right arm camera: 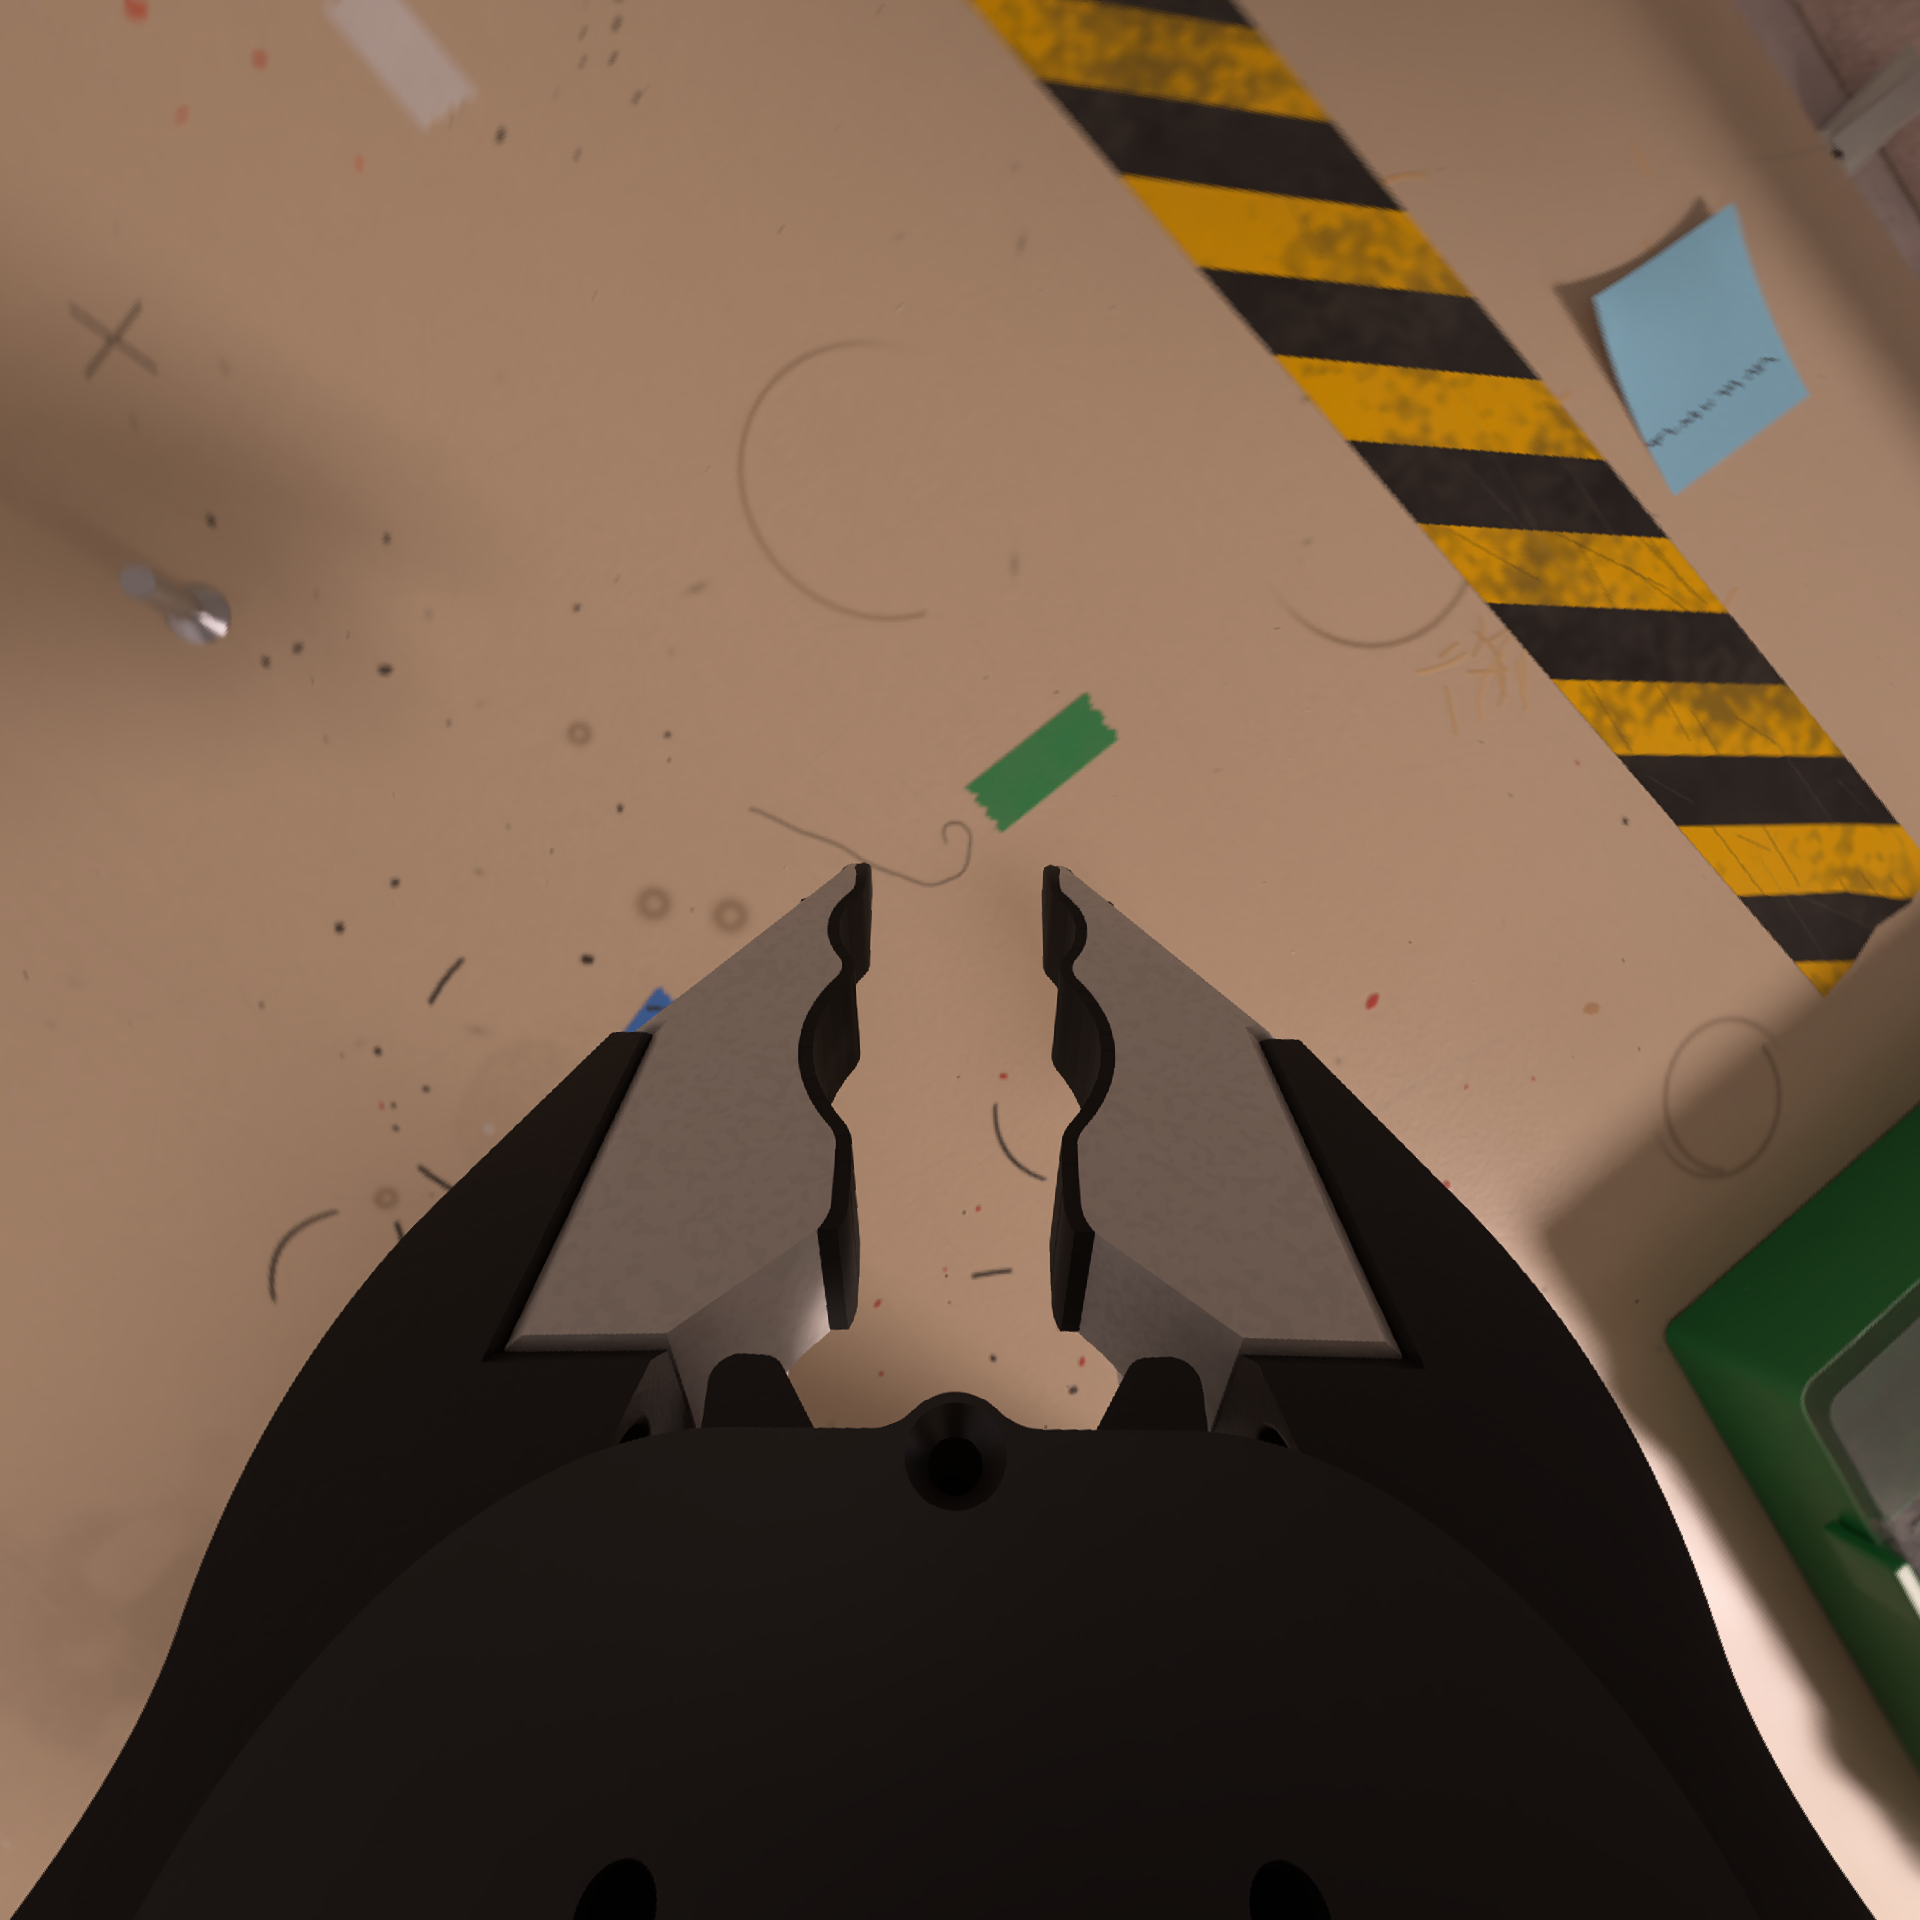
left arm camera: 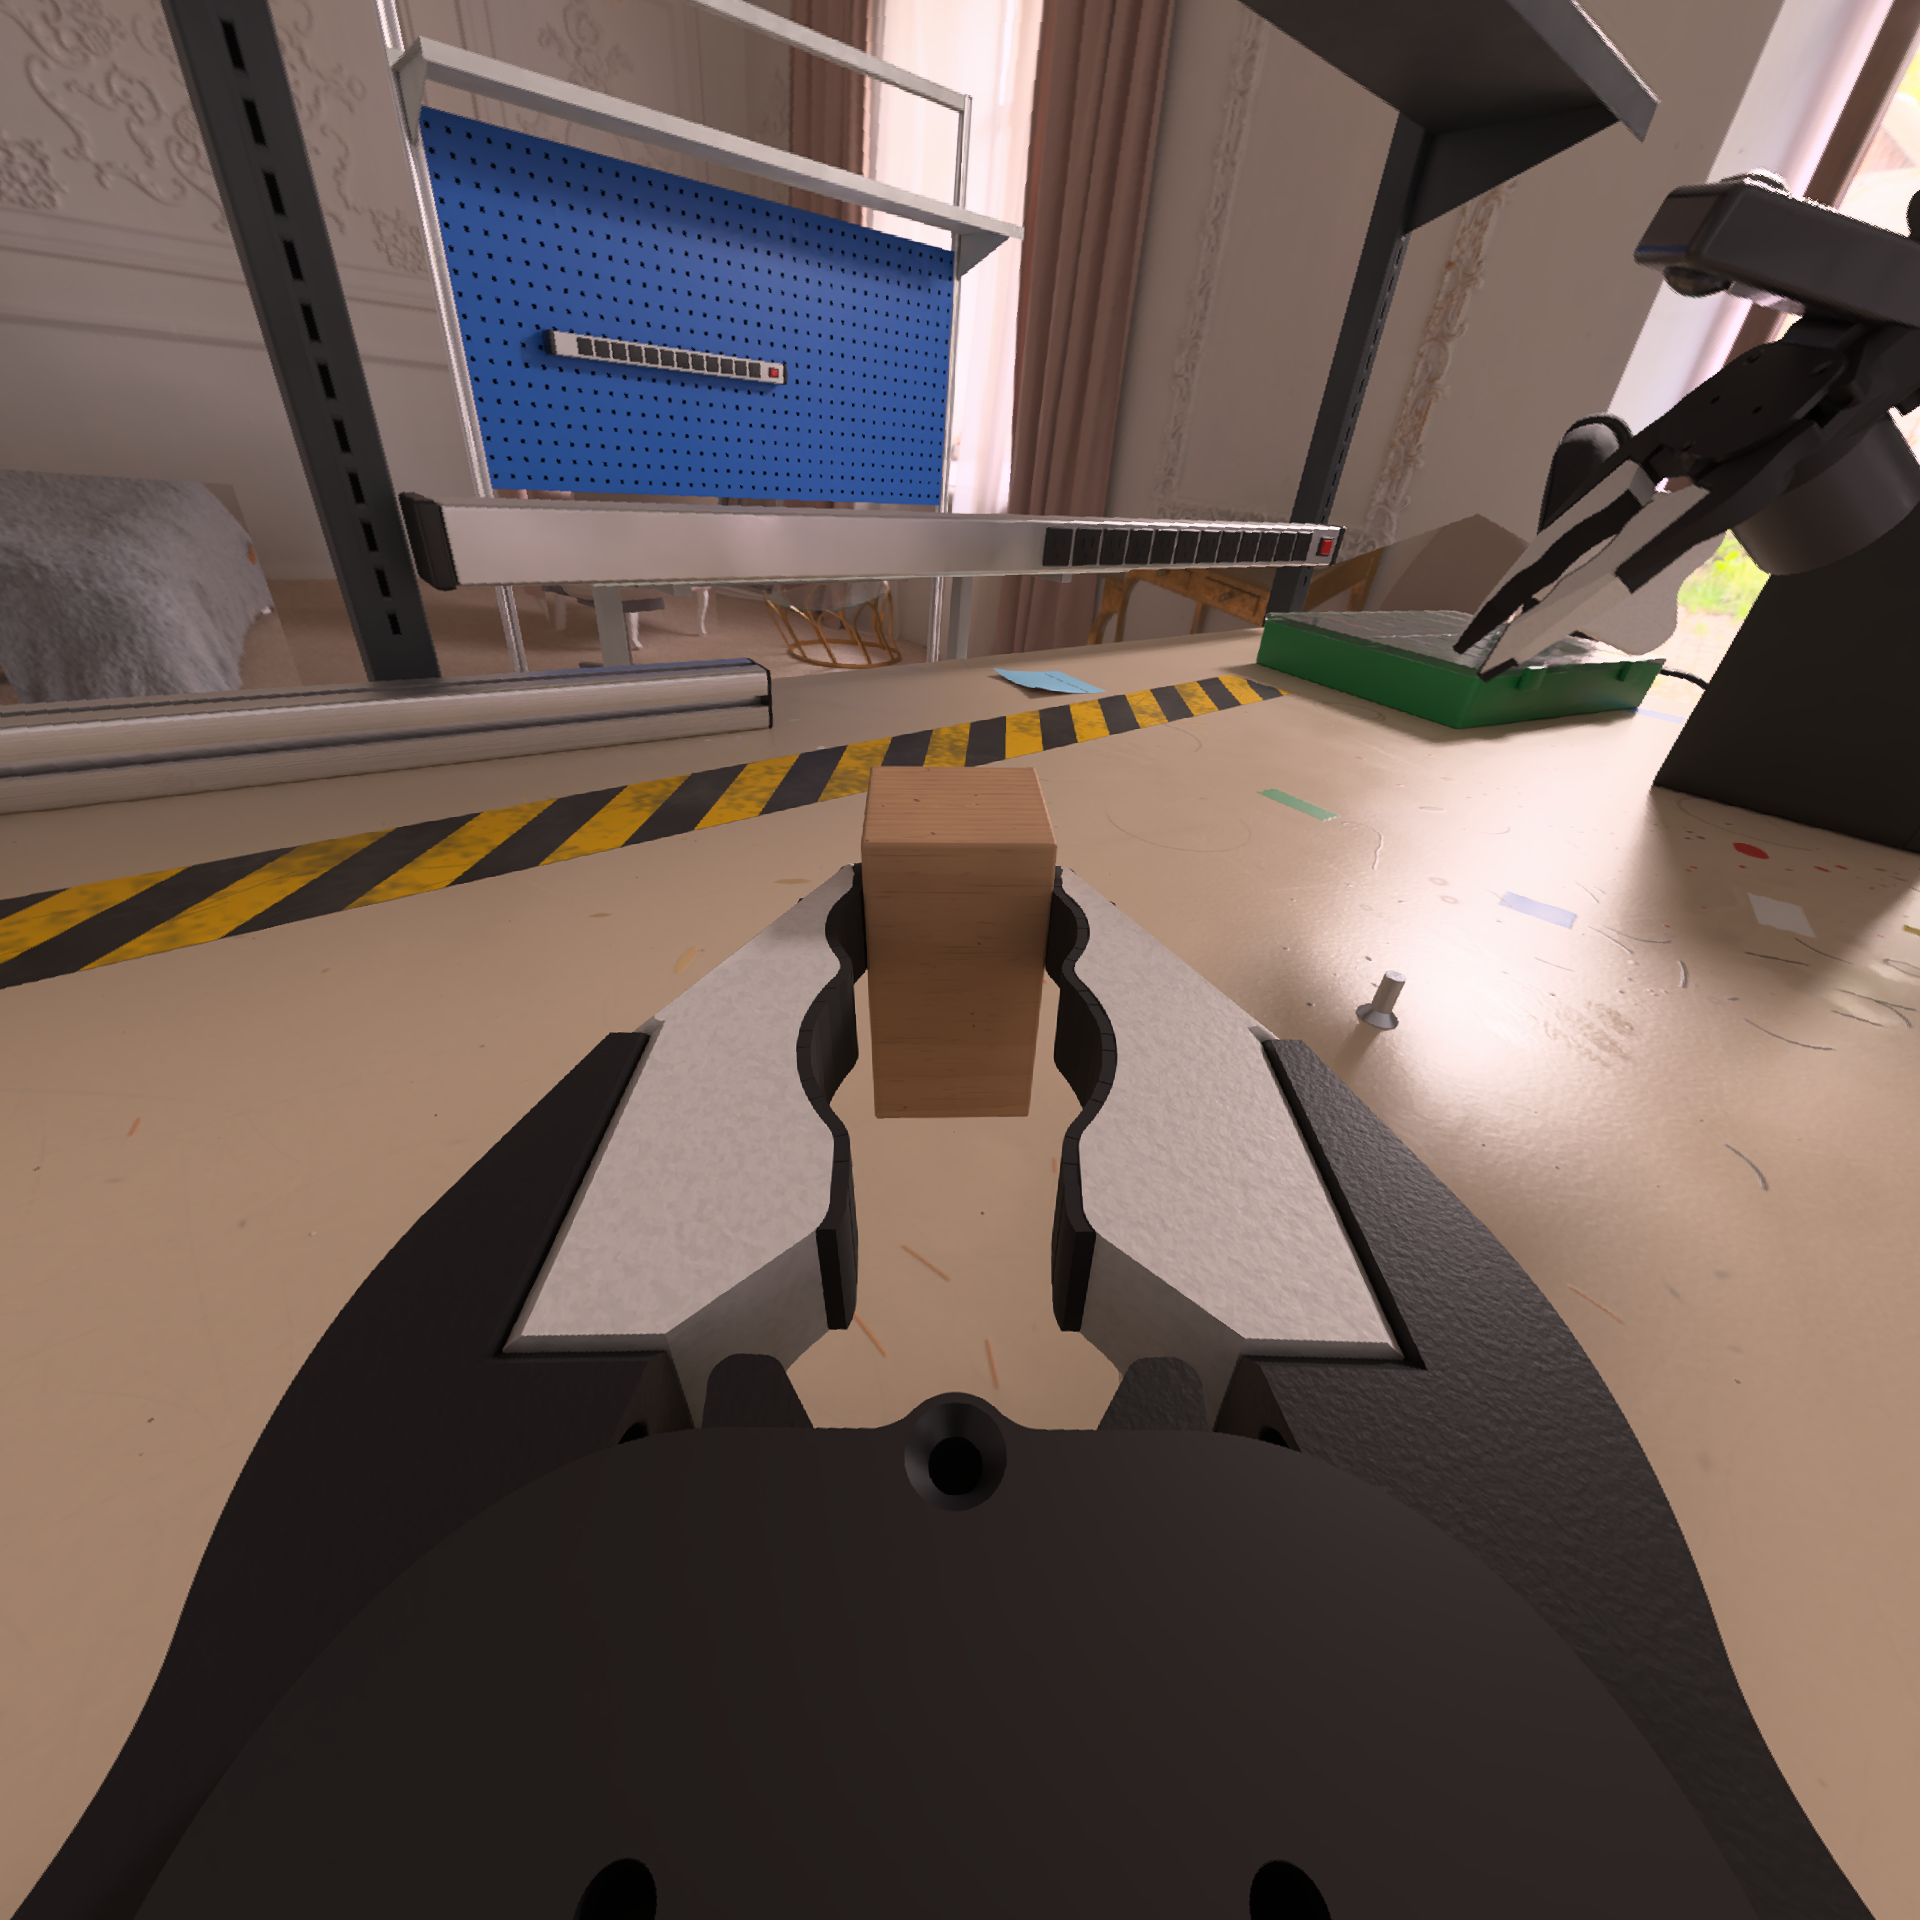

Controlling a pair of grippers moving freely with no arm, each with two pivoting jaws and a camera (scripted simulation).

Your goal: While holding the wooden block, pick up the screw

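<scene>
Now, left gripper: we saw it clamped on the wooden block, which seemed lifted off the table.
Right gripper: spread, empty (high above the table).
Screw: standing head-down, well left of our right fingers.
Risk: we judged a fingertip nudge could topple or roll it.

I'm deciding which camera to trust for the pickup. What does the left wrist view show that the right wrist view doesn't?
Only the left wrist view shows the wooden block clamped in the left gripper, the right gripper from outside above the green case, and the blue pegboard. Only the right wrist view shows the right gripper's open, empty jaws up close. Both show the screw standing head-down on the table, the striped tape, the blue note and the green tape scrap.
</scene>
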